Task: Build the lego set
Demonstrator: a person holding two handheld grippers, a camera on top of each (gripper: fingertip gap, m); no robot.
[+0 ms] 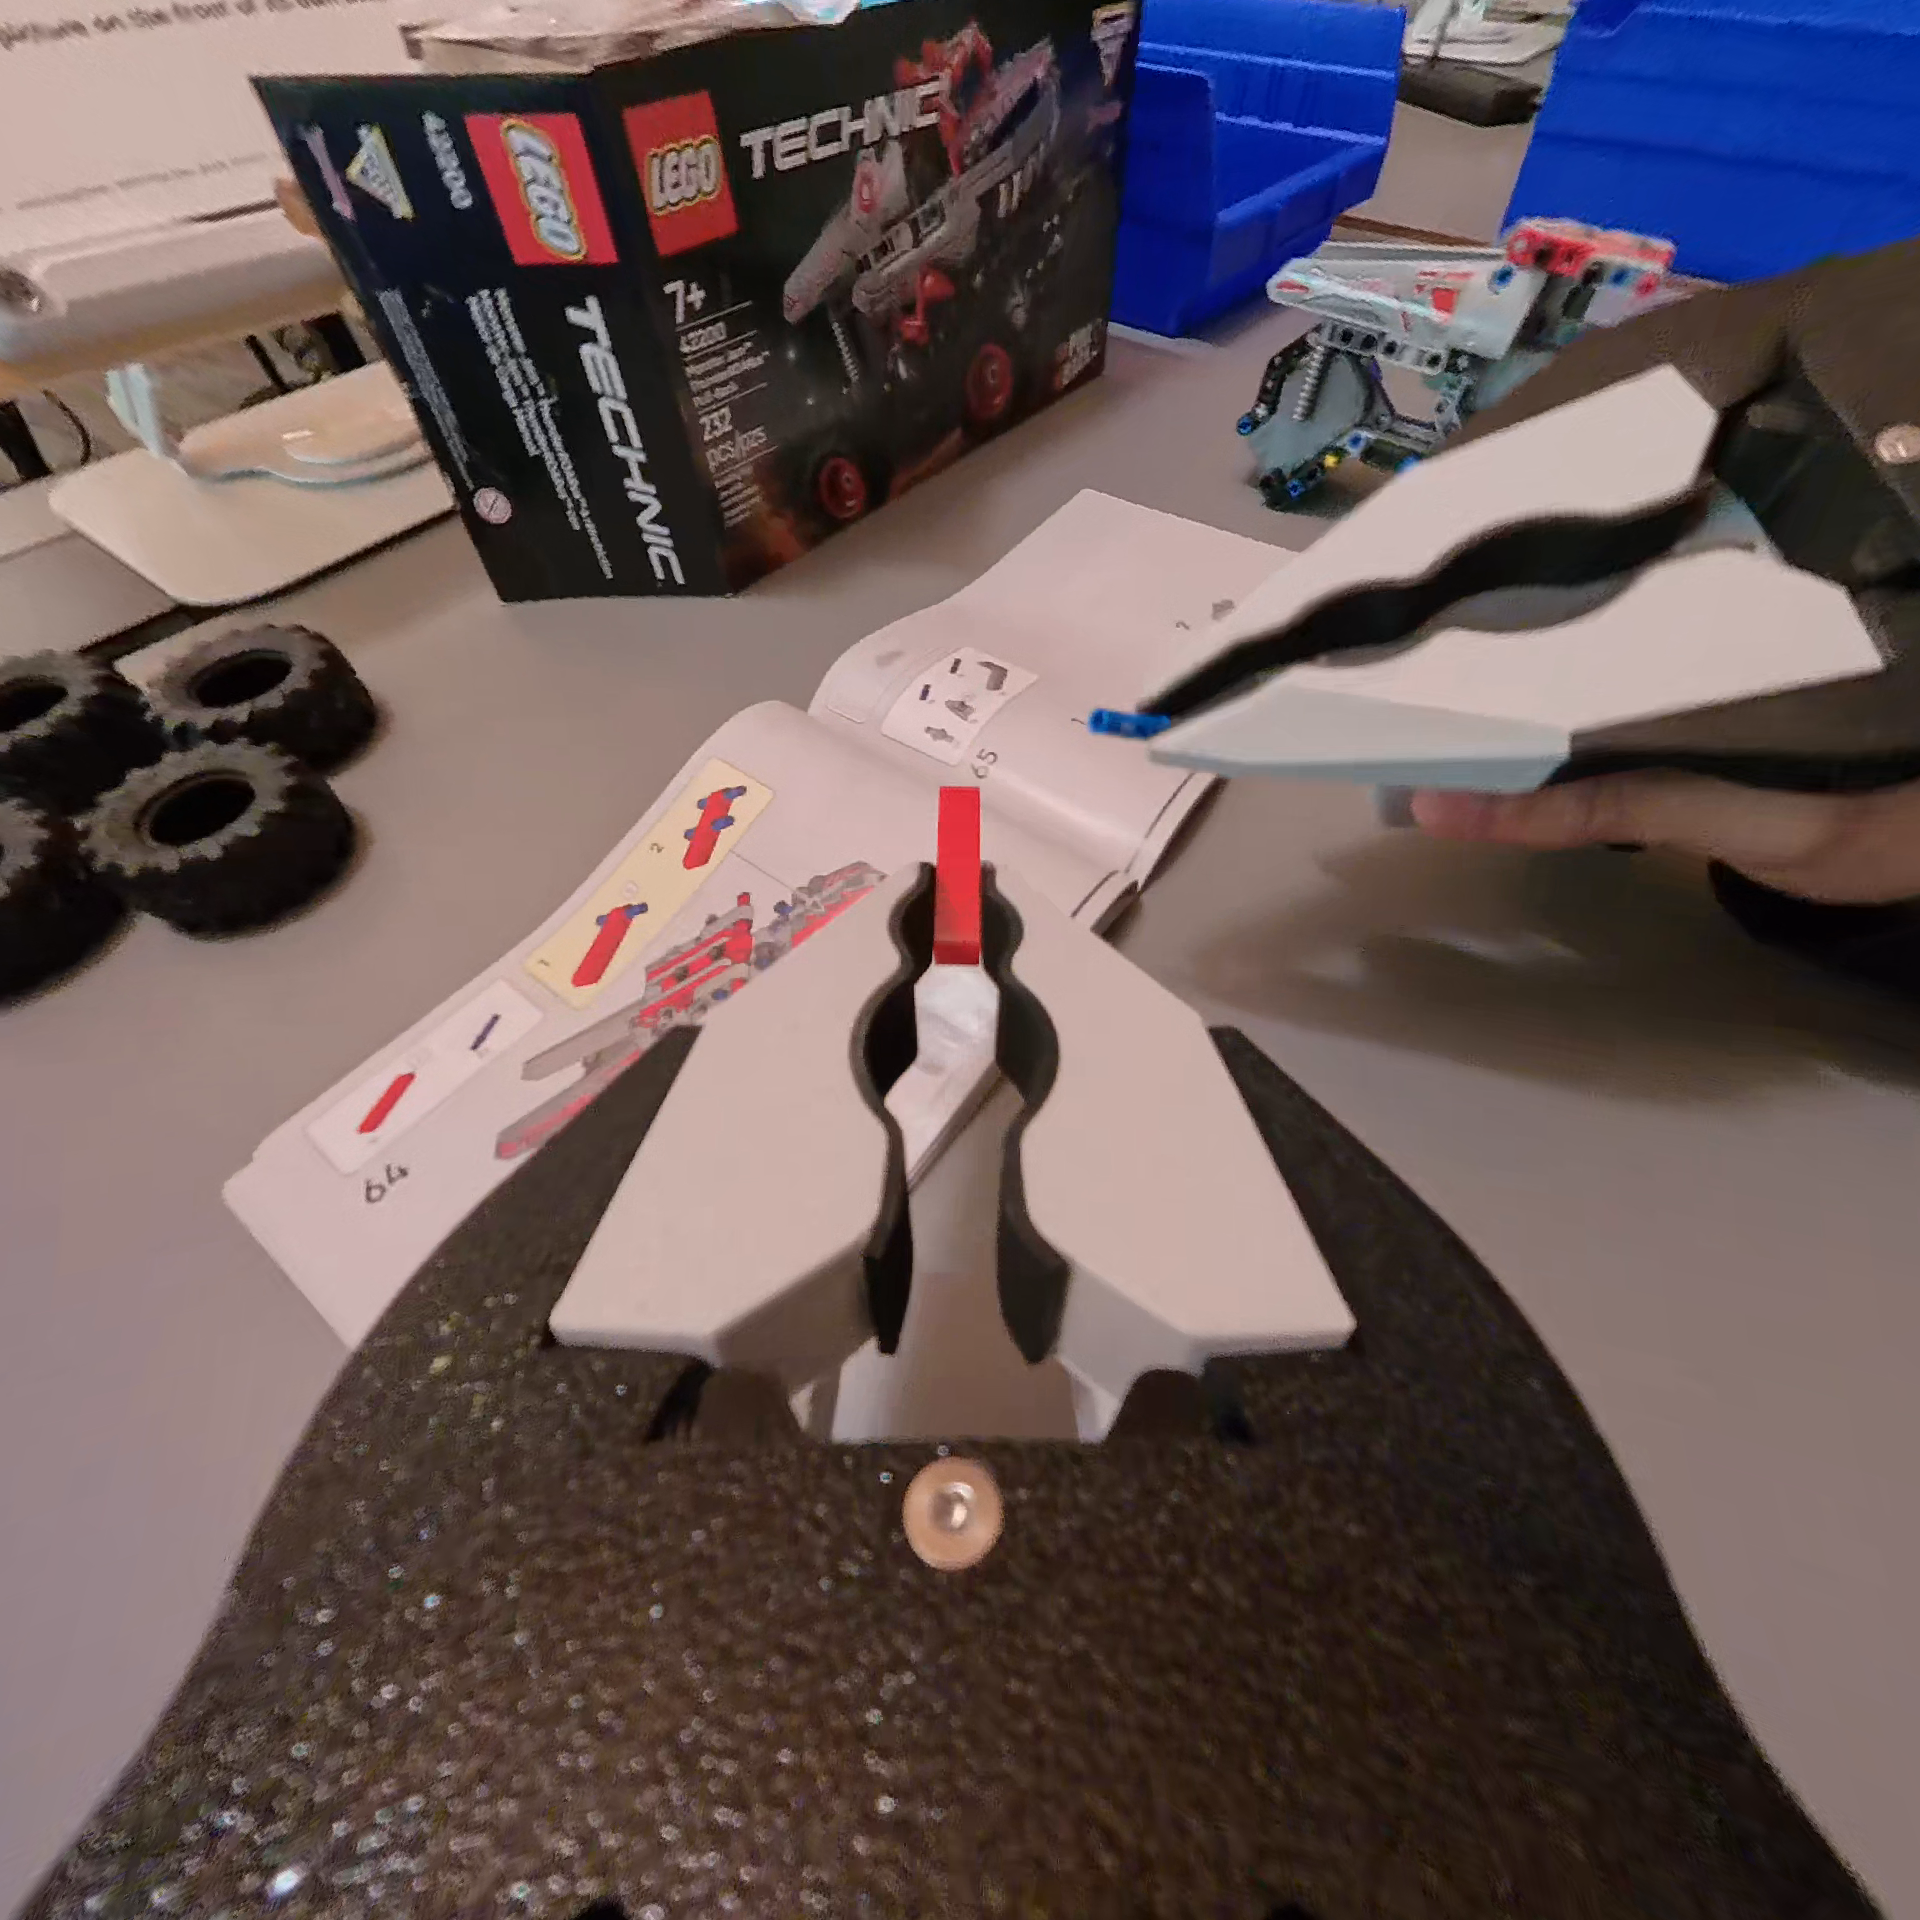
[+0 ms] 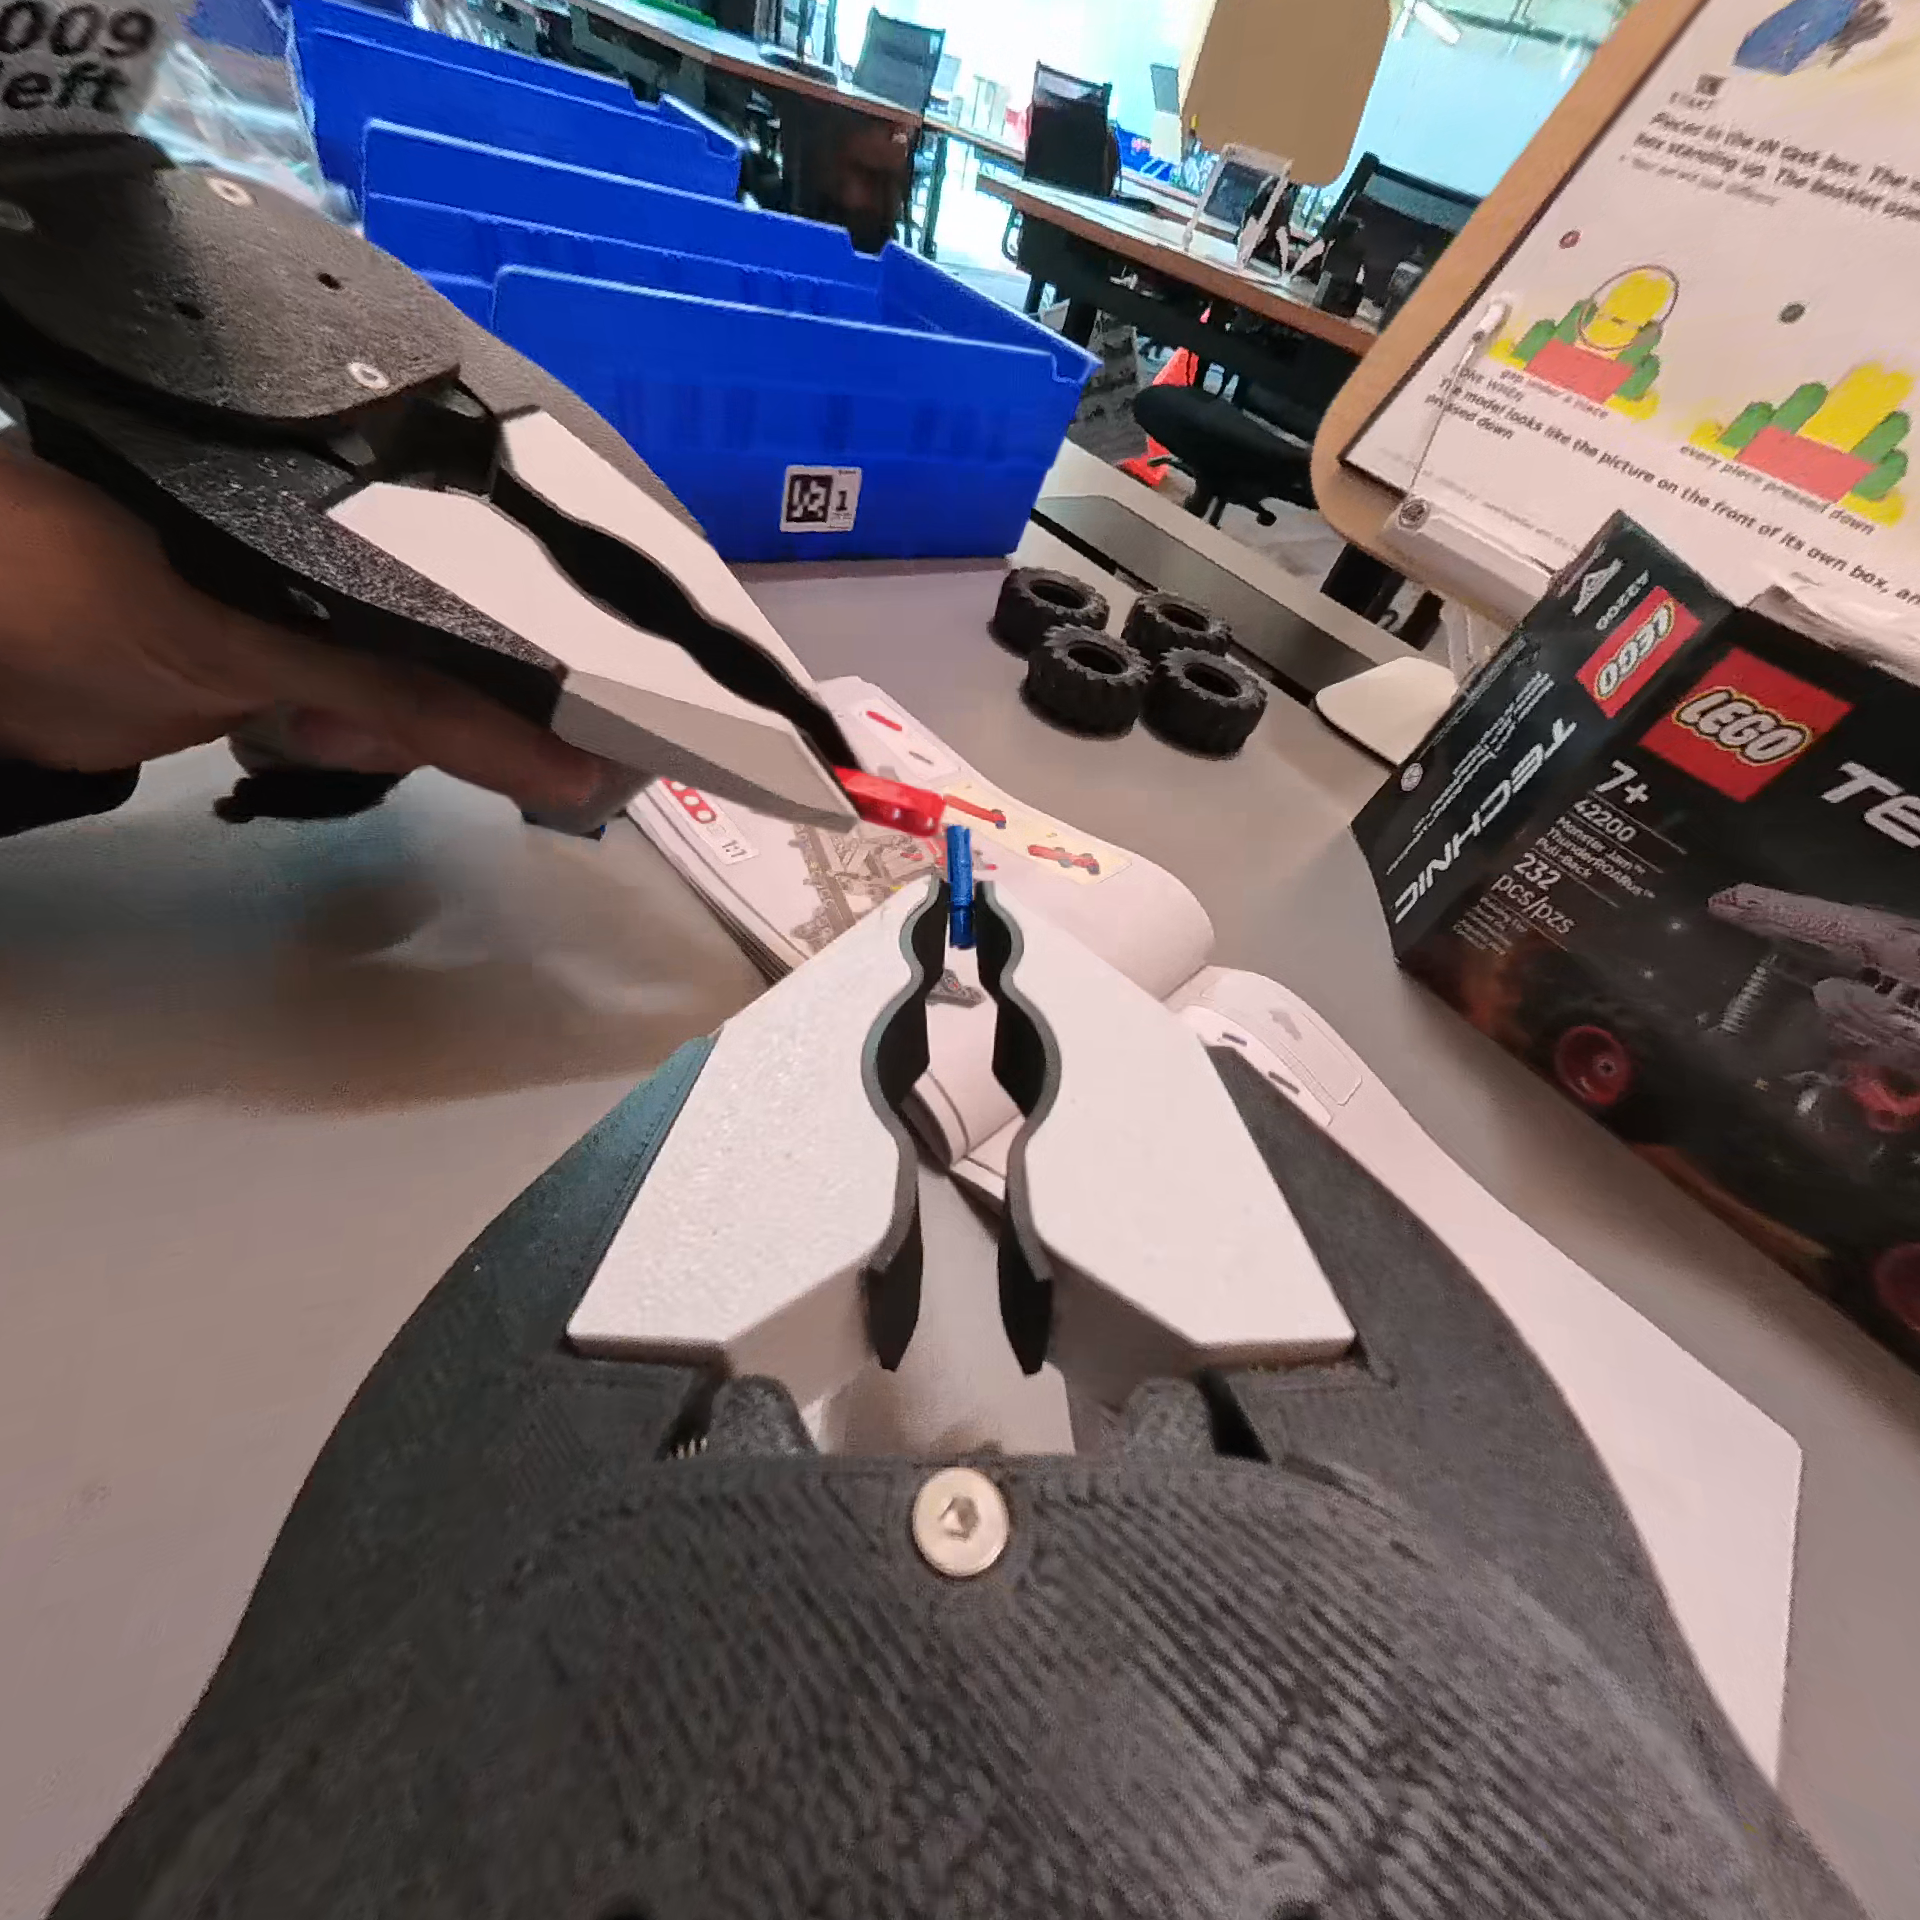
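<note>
**Bringing a blue pin to a red beam above the open booklet**

Holding both pieces in the air, the two tools face each other over the instruction booklet (image 1: pixel 790 852) that lies open on the grey tabletop (image 1: pixel 1455 1195). The left tool (image 1: pixel 957 894) is closed to a narrow gap on a red beam (image 1: pixel 957 873), gripped by its near end so that its long axis runs straight out past the tips. The right tool (image 2: pixel 961 914) is likewise pinched almost shut on a small blue pin (image 2: pixel 958 883), which also points out along the fingers.

In the right wrist view the beam (image 2: pixel 894 805) sits just above and left of the pin's free end, near it but apart. The pin's axis runs roughly crosswise to the beam, so the coming move is likely a short push of the pin into a hole in the beam; the right tool is the one placed to drive it. Which hole it faces cannot be told.

Blue bins (image 2: pixel 727 343) stand at the upper left of the right view; their contents are hidden by the walls. The set's box (image 1: pixel 665 343) stands upright at the upper middle of the left view, with four black tyres (image 1: pixel 187 779) loose at the left edge and the part-built model (image 1: pixel 1455 332) at the upper right.
</note>
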